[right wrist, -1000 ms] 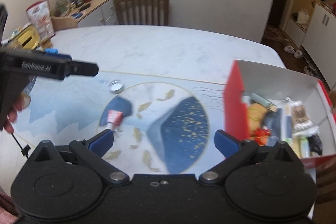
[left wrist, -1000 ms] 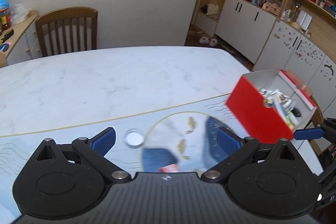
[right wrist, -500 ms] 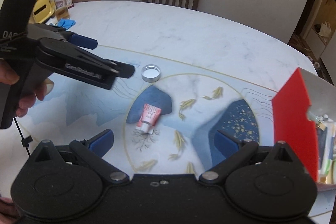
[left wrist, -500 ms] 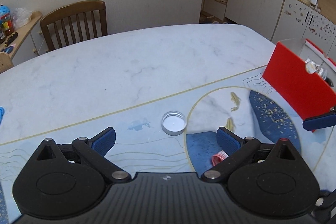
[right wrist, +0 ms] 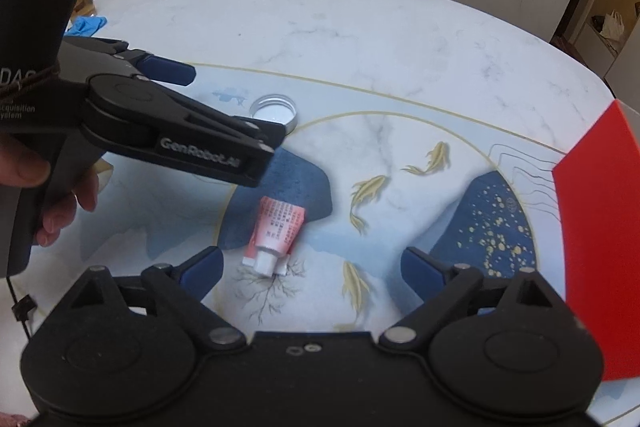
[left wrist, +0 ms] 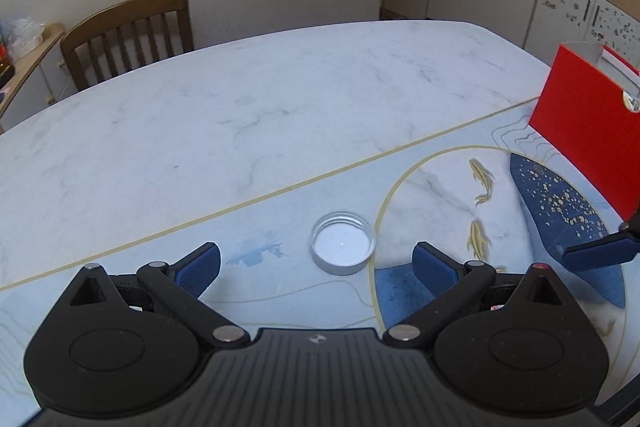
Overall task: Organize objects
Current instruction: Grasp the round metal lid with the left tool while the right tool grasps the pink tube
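A small round metal lid [left wrist: 343, 242] lies open side up on the patterned mat, just ahead of my left gripper [left wrist: 318, 265], whose jaws stand wide and empty on either side of it. The right wrist view shows the same lid [right wrist: 275, 110] partly behind the left gripper's body. A short pink-and-white tube [right wrist: 276, 234] lies on the mat with its white cap toward me, between and slightly ahead of the jaws of my right gripper [right wrist: 312, 267]. Those jaws are closing but stay wide, with no pad touching the tube. A red box [left wrist: 592, 131] stands at the right.
The marble table [left wrist: 240, 107] stretches far beyond the mat. A wooden chair [left wrist: 132, 35] stands at its far side. A blue glove [right wrist: 86, 25] lies at the left edge, near a sideboard with bottles. The red box's wall [right wrist: 600, 247] rises close on the right of my right gripper.
Both grippers have come down and moved left toward the mat. The lid now lies between the left jaws, the tube sits nearer the right jaws, and the red box has slid toward the right edge.
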A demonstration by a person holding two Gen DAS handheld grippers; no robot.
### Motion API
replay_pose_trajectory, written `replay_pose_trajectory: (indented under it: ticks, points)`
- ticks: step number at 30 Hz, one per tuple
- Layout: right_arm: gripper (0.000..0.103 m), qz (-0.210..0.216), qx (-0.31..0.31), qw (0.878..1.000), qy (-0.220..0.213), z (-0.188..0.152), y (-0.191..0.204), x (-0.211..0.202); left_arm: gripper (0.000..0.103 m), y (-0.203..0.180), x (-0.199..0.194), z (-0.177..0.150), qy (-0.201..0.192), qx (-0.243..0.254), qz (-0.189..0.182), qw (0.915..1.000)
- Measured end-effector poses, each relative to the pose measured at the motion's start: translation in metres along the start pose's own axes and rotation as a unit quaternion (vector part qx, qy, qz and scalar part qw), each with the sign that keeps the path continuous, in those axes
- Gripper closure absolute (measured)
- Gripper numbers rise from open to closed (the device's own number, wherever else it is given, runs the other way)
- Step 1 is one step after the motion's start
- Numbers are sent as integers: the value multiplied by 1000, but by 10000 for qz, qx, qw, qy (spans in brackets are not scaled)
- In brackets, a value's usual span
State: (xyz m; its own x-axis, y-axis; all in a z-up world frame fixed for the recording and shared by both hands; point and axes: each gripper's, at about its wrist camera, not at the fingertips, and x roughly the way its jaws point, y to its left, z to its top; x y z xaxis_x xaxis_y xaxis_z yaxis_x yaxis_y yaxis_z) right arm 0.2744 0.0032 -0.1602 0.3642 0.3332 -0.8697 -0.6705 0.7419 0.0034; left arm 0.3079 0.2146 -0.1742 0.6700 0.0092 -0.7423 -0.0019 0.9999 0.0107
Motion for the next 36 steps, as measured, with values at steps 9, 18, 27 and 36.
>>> replay_pose_trajectory:
  ticks: [9, 18, 27, 36]
  points:
    - [20, 74, -35, 9999, 130, 6, 10, 22, 1, -1, 13, -4, -157, 105, 51, 9998]
    - [30, 152, -45, 9998, 145, 11, 15, 29, 43, -3, 19, -3, -189, 141, -49, 9997]
    - [57, 160, -27, 9999, 41, 15, 18, 26, 64, -6, 18, -3, -212, 126, -116, 9996]
    - [77, 170, 54, 9998, 17, 14, 13, 19, 65, -9, 16, 0, -74, 100, -45, 9999]
